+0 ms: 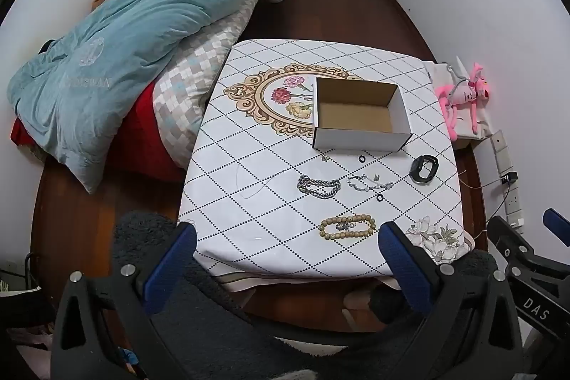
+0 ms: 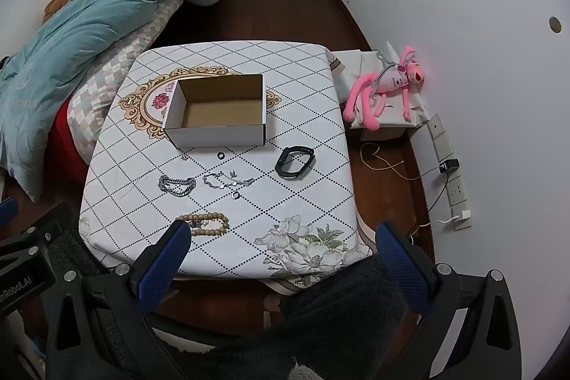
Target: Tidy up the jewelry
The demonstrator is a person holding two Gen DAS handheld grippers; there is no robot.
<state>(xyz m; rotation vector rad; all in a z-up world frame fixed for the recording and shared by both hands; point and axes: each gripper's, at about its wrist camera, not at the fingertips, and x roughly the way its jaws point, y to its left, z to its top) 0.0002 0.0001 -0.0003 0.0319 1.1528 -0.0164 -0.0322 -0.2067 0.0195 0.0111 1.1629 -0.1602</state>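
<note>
Left tool [image 1: 286, 235] and right tool [image 2: 281, 235] both spread wide, one box [image 2: 217, 109], four bracelets, two rings.

One open cardboard box [image 1: 359, 114] on the table [image 1: 270, 145] — the landmark for everything else. Just in front of it, two small black rings: one [image 1: 362, 159] close to its front wall, the other [image 1: 379, 198] further forward. One tiny silver charm [image 1: 325, 158] near the box's front left corner. Three bracelets — a chunky silver chain [image 1: 318, 186], a thin silver one [image 1: 370, 183] beside it, and a wooden bead one [image 1: 347, 226] farthest from the box. One black wristband [image 1: 423, 169] off the box's front right corner. One thin, loose cord [image 1: 251, 182] left of the chain.
</note>
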